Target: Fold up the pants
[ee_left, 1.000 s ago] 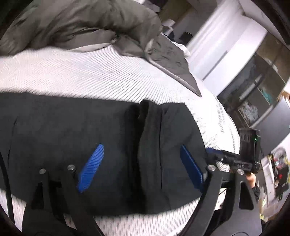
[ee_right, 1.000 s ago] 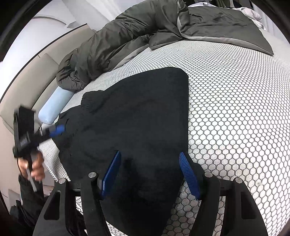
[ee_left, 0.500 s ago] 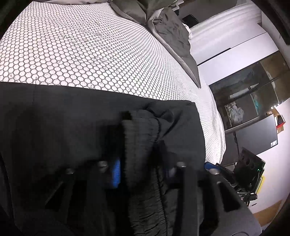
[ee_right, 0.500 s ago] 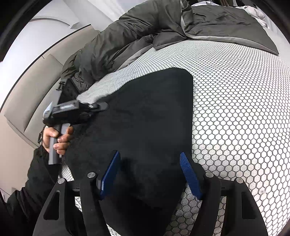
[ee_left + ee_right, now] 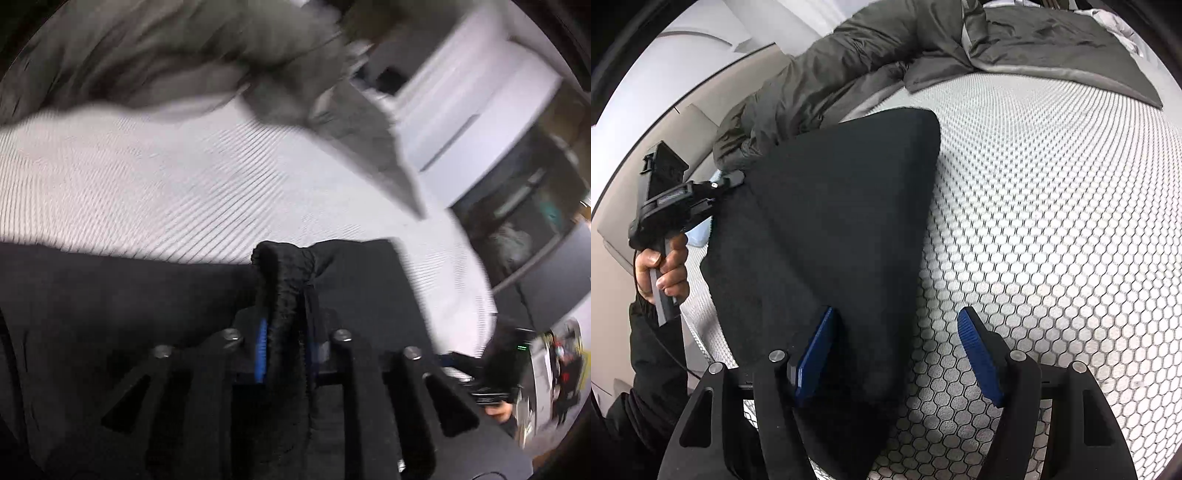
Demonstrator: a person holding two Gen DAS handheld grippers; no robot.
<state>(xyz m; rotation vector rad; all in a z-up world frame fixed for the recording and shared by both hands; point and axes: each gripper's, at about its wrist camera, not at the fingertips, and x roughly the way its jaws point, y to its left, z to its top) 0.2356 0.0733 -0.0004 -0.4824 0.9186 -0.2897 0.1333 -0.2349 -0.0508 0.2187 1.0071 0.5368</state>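
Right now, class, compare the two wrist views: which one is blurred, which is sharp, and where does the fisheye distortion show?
Left wrist view: motion-blurred, the grey duvet smeared. Right wrist view: sharp, honeycomb mattress cover crisp, though its cells swell towards the lens, and the black pants show little detail.

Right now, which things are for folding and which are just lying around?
For folding: black pants, left tool pinching their bunched edge, right tool open.

Lying around: grey duvet, light blue pillow.
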